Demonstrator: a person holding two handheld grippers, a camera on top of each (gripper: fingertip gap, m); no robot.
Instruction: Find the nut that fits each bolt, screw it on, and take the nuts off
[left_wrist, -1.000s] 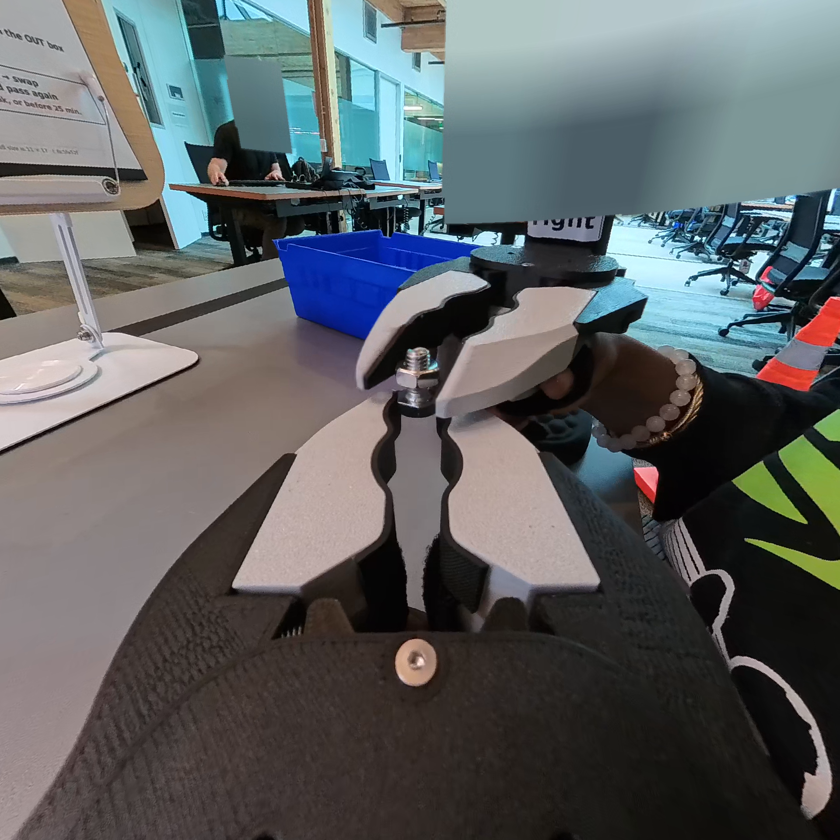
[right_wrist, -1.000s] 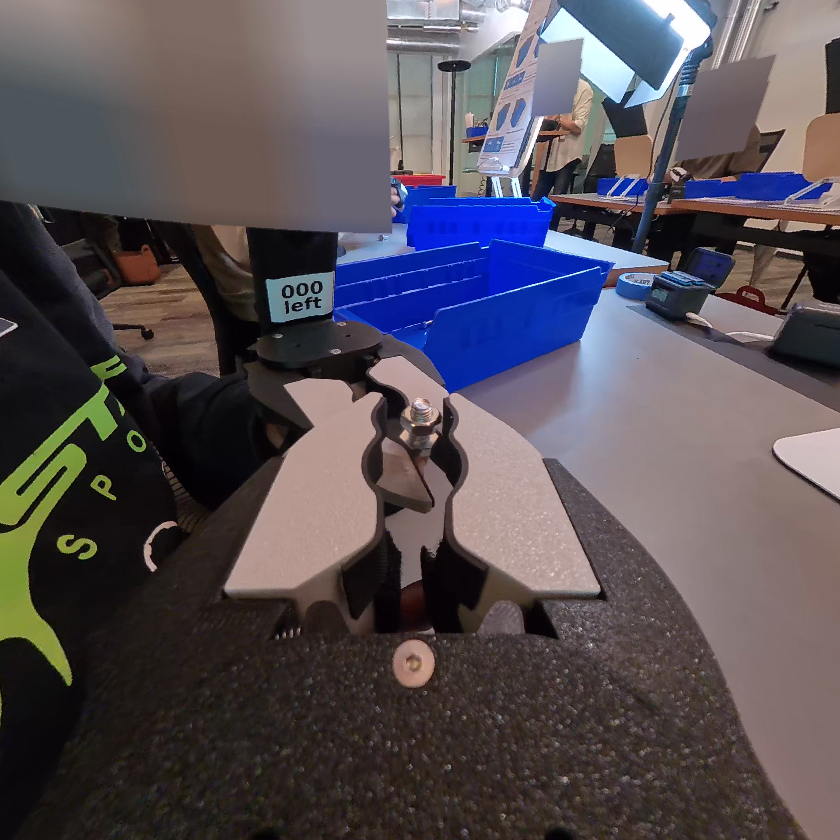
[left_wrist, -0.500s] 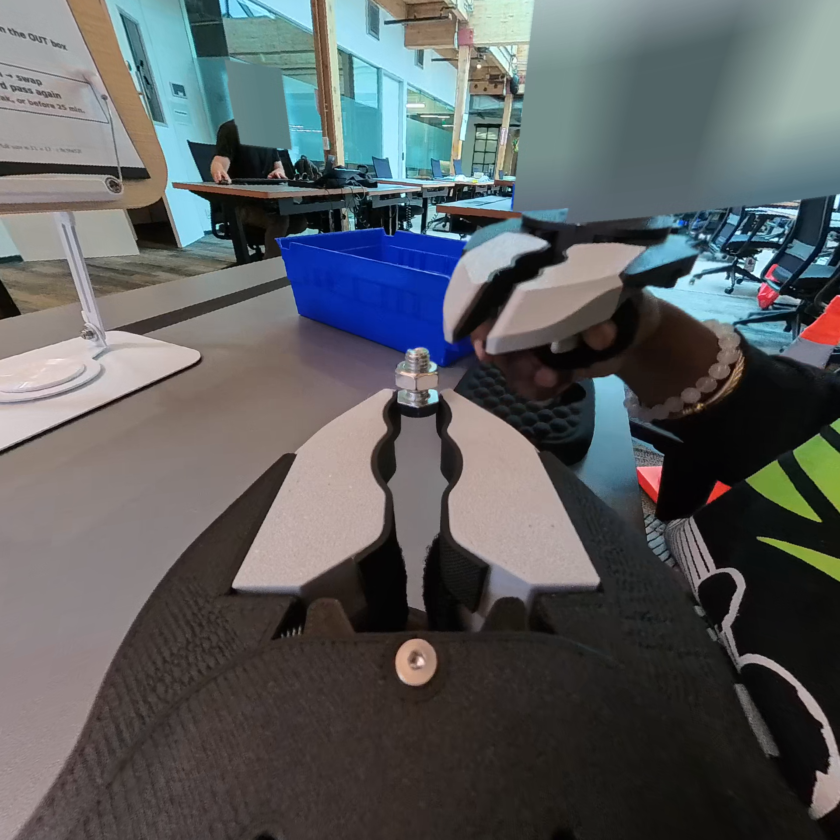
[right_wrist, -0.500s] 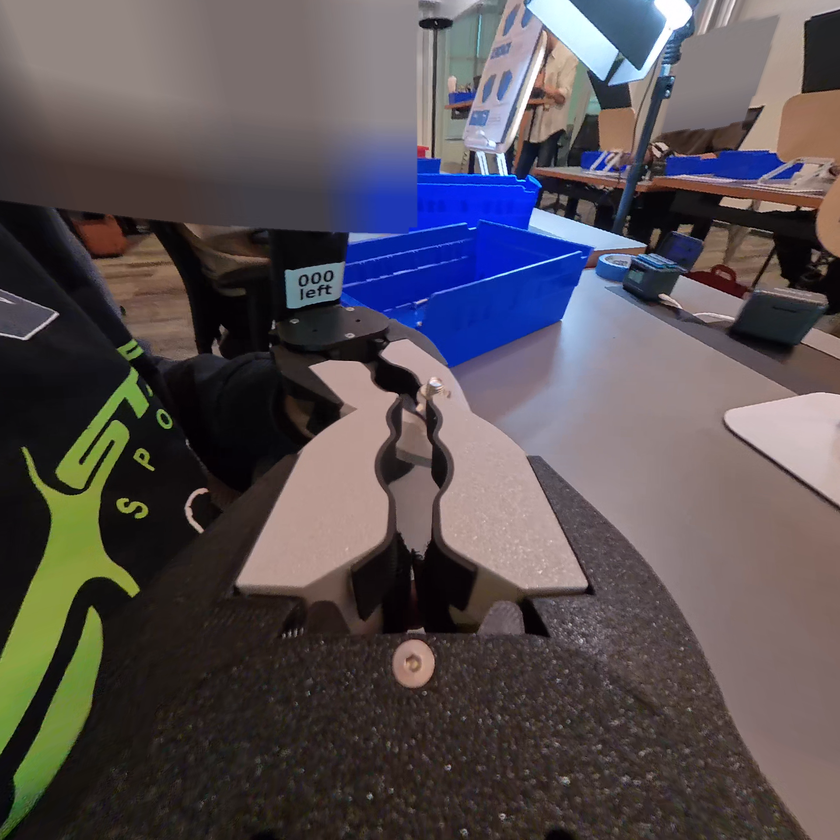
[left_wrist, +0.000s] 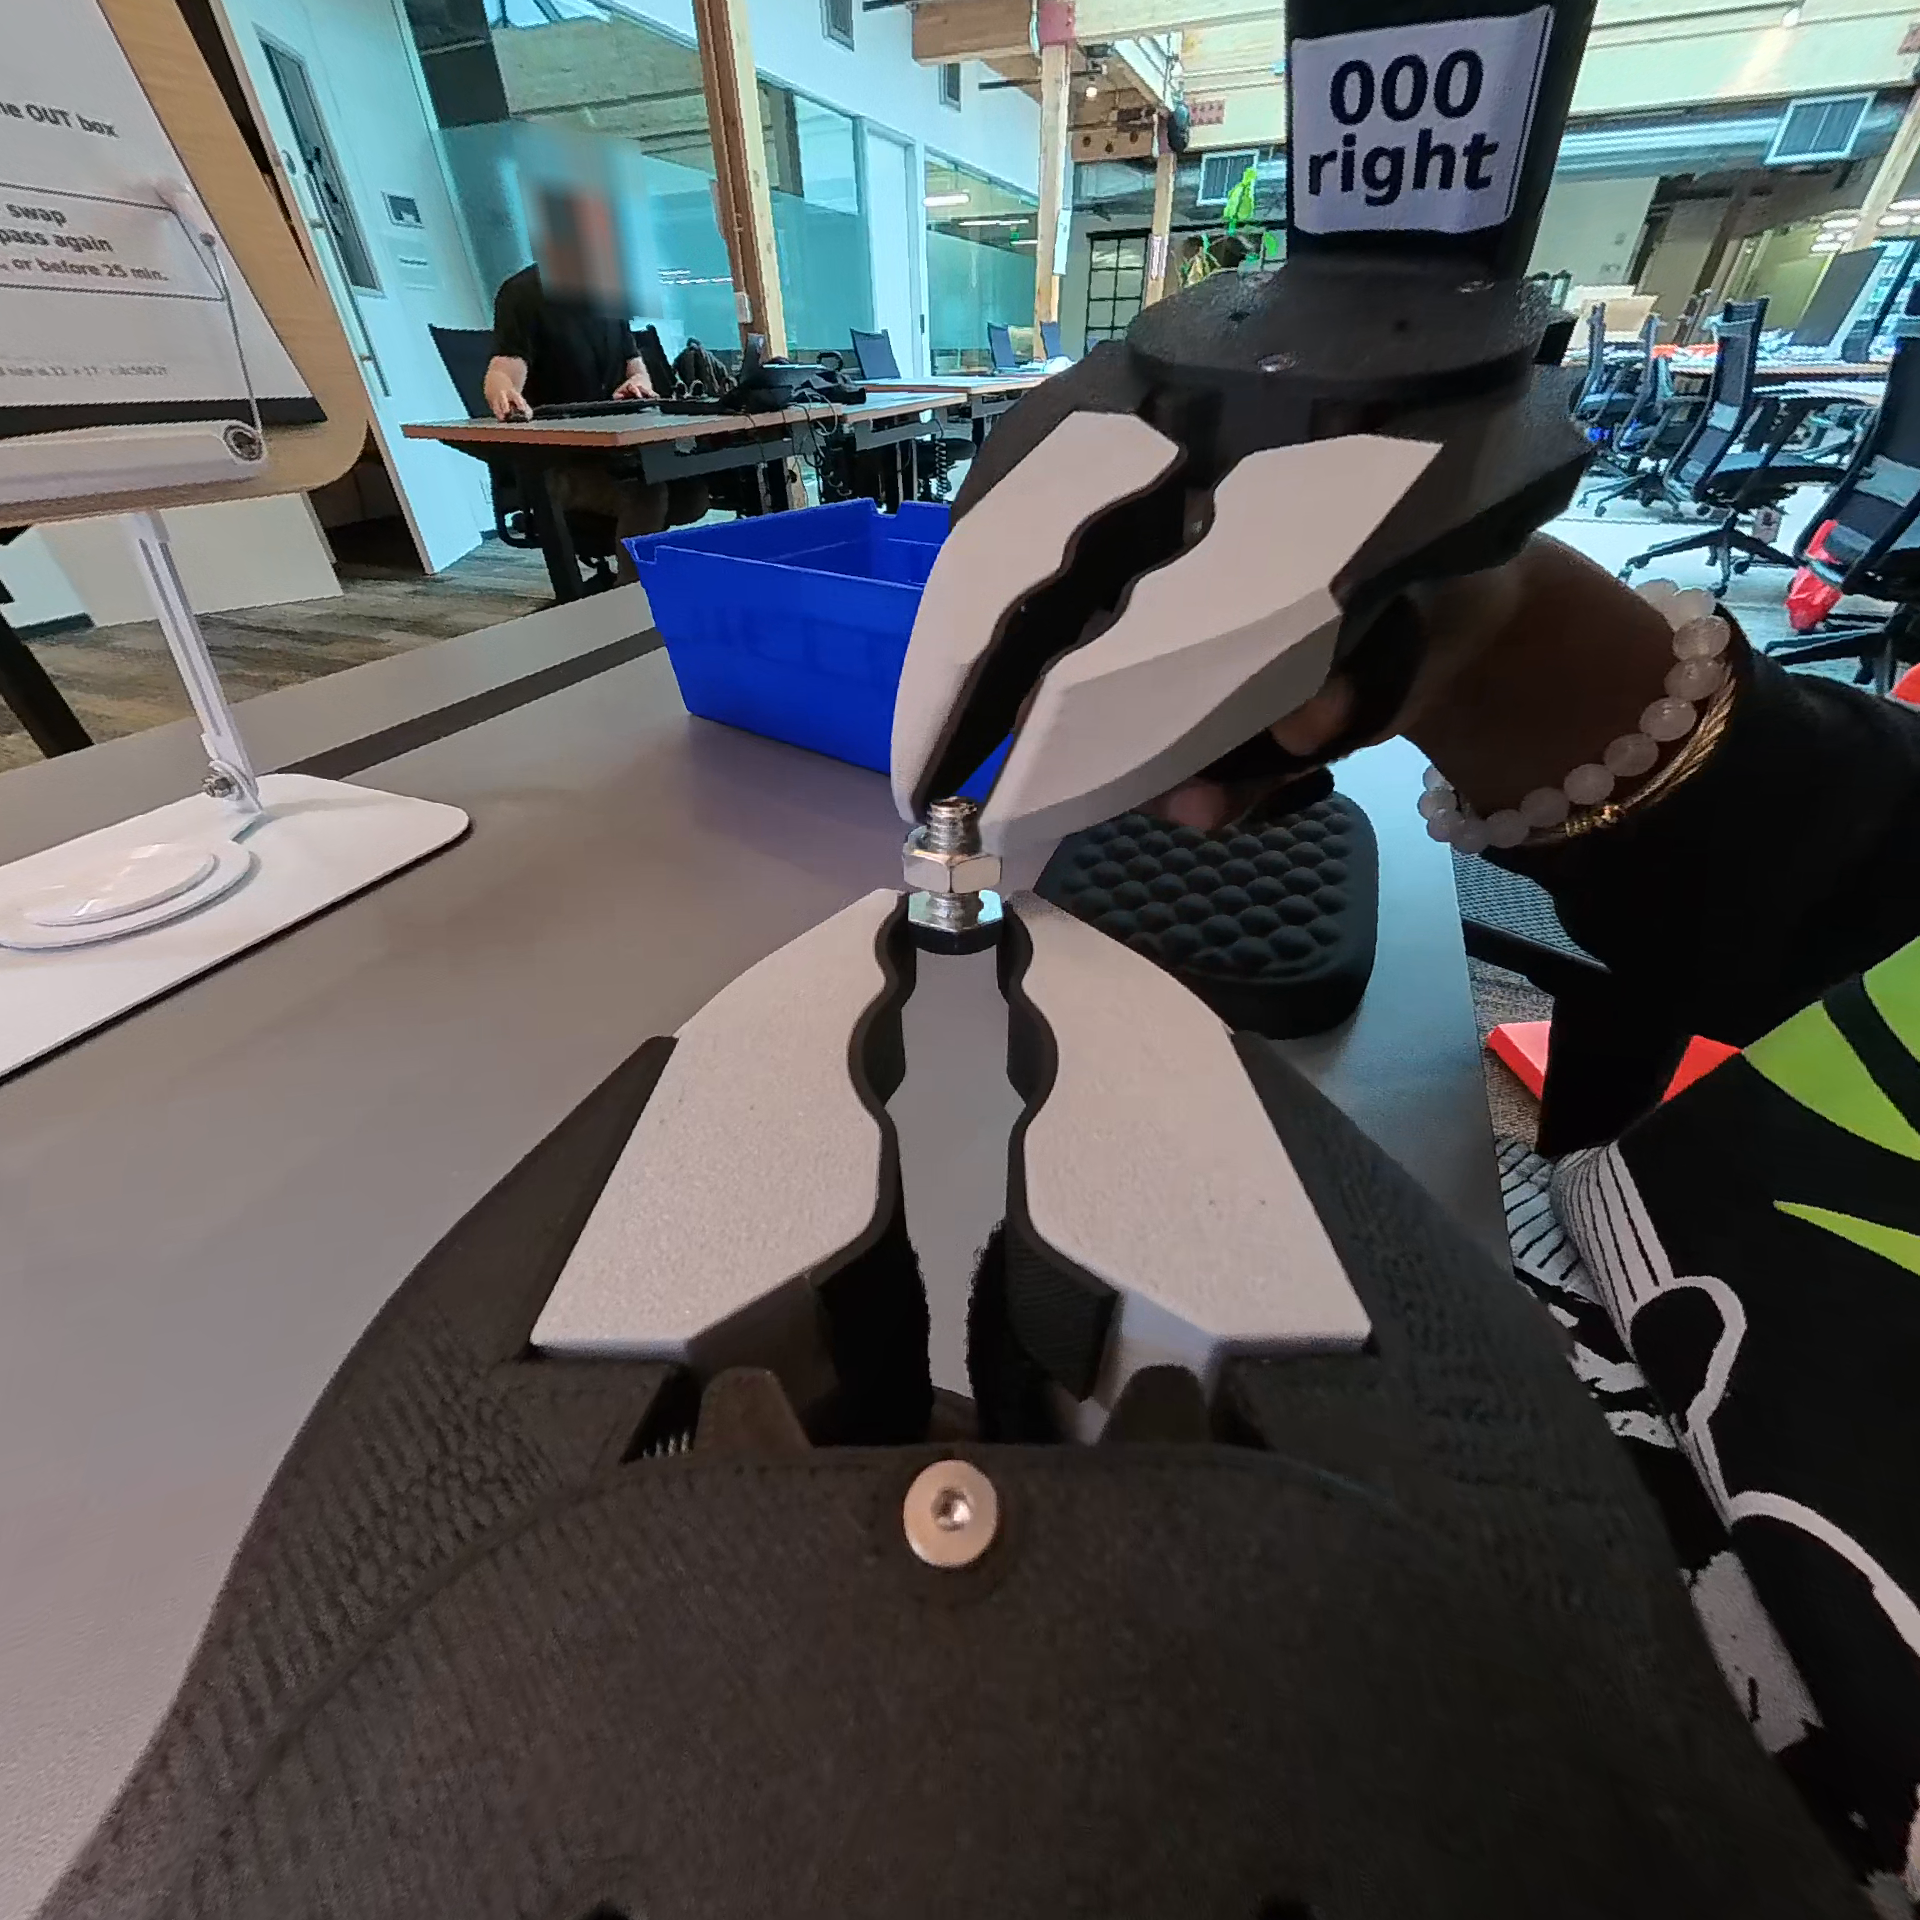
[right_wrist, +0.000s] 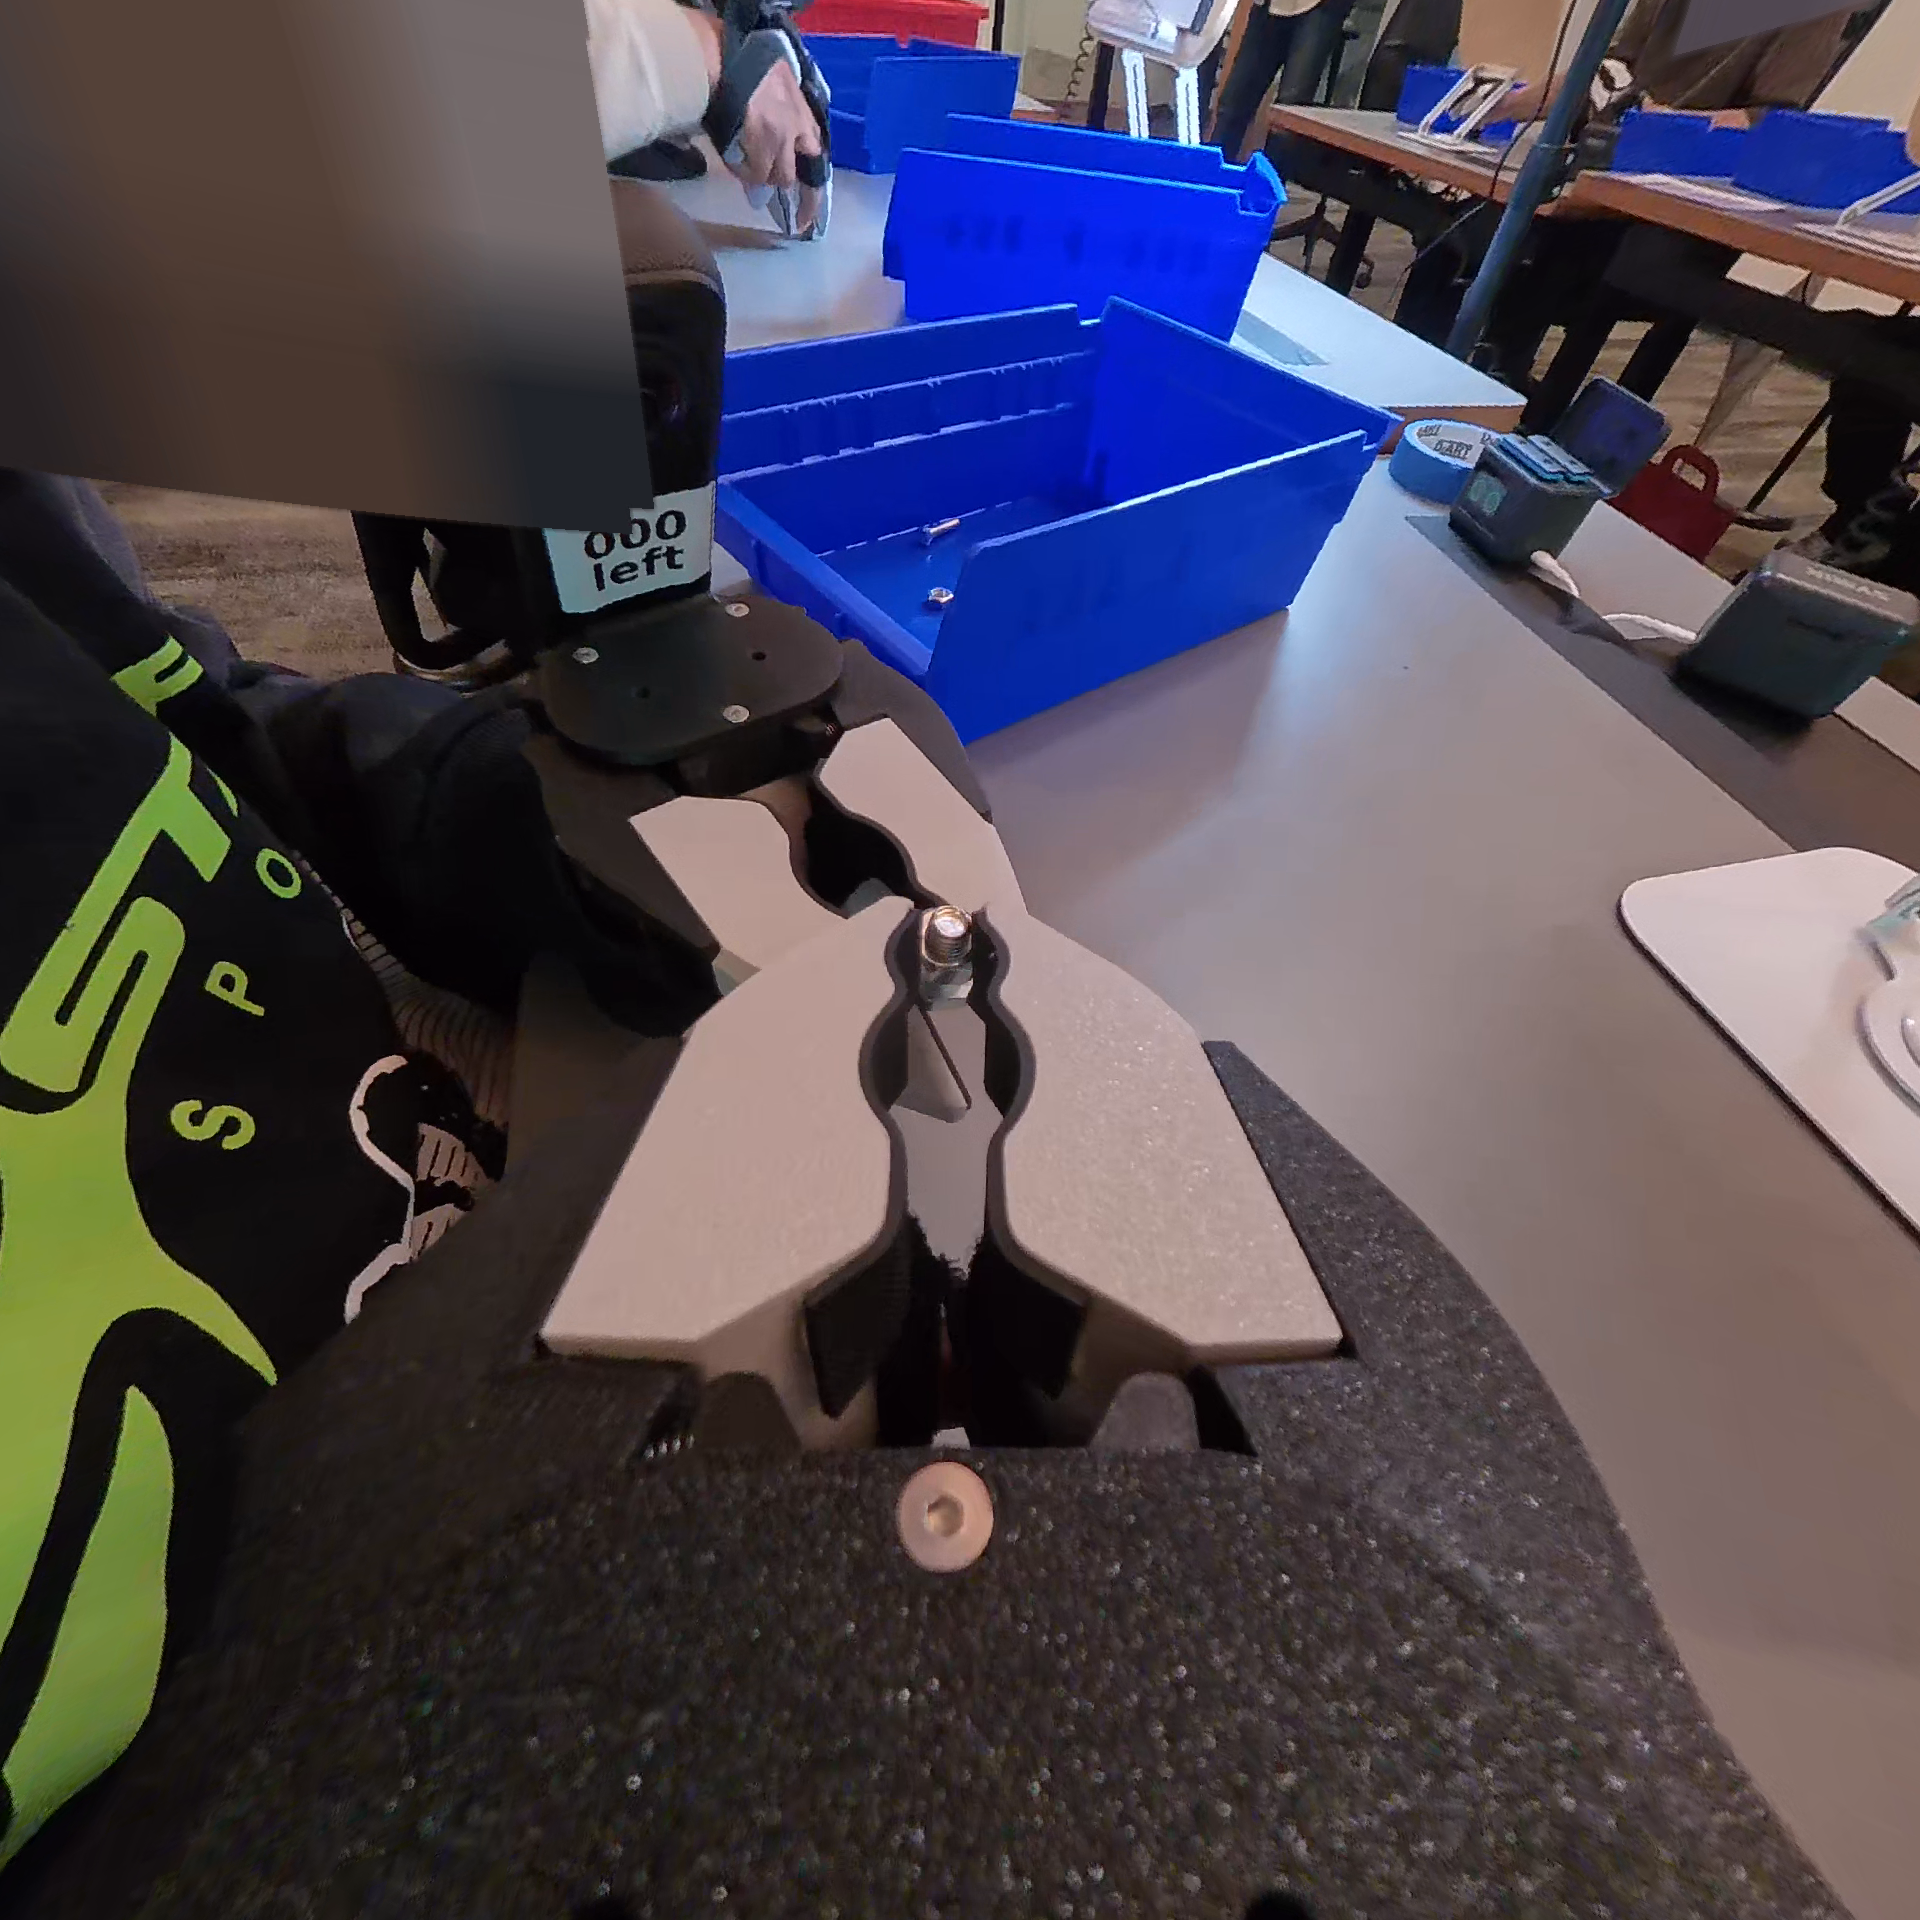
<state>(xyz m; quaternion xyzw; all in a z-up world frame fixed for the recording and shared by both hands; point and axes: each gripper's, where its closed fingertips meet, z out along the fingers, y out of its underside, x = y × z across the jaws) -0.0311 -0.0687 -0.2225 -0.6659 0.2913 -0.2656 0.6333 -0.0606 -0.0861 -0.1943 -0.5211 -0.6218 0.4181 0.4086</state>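
My left gripper (left_wrist: 951, 914) is shut on the head of a silver bolt (left_wrist: 948, 816) and holds it upright above the grey table (left_wrist: 416, 1039). A silver hex nut (left_wrist: 948, 860) sits on the thread just above the head. My right gripper (left_wrist: 951, 816) comes down steeply from above, and its tips close around the nut and the thread end. In the right wrist view my right gripper (right_wrist: 943, 951) is narrowed onto the nut (right_wrist: 940, 982), with the left gripper's fingers (right_wrist: 717, 873) underneath.
A blue bin (right_wrist: 1143, 582) stands behind on the table with a loose bolt (right_wrist: 940, 528) and nut (right_wrist: 937, 595) inside; it also shows in the left wrist view (left_wrist: 790, 613). A white stand base (left_wrist: 208, 862) is at left. A black dimpled pad (left_wrist: 1226, 914) lies at right. Left and right tips are no more than a few centimetres apart.
My right gripper let go of the nut, lifted away up and to the right, then came back down onto the nut from above. My left gripper kept the bolt still.
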